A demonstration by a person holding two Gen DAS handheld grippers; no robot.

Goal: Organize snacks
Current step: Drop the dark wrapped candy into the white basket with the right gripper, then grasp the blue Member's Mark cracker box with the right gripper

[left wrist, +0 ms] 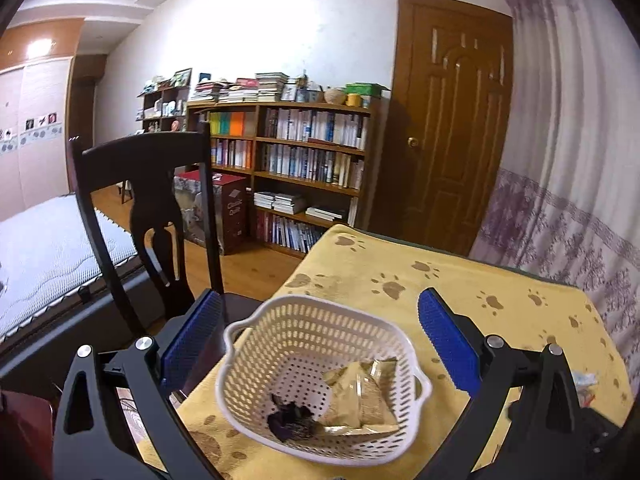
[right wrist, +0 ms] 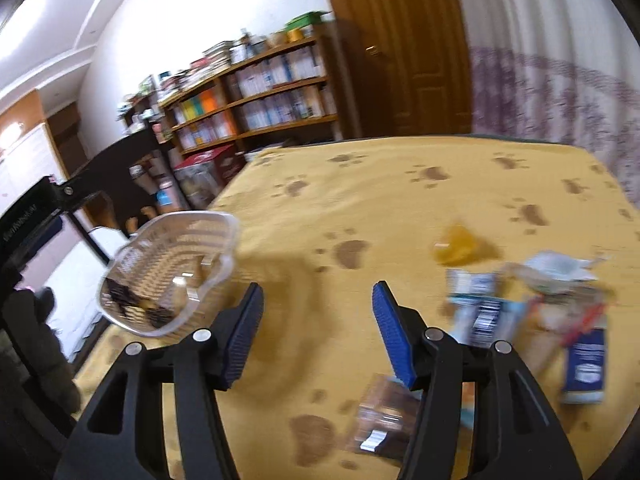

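Crinkly foil snack packets (right wrist: 486,312) lie beside the right gripper (right wrist: 318,332), spread wide and empty (likely light, slippery; pinch an edge). Left gripper (left wrist: 320,344), also wide, straddles the white basket (left wrist: 240,360).

Both wrist views low over the table, sharing the basket (left wrist: 320,380)

Table (left wrist: 460,280): yellow cloth, brown paw-print pattern. Basket (left wrist: 280,320): white, perforated grid holes. Inside basket: tan-gold packet (left wrist: 368,396), dark purple-black wrapper (left wrist: 290,420). Both grippers: black frames, blue ribbed pads (left wrist: 448,344). Snack pile (right wrist: 532,312): blue-white packs, one red streak; blurred. Small amber-yellow item (right wrist: 456,246). Door (left wrist: 452,120): brown wood. Curtain (left wrist: 568,152): white, purple floral.
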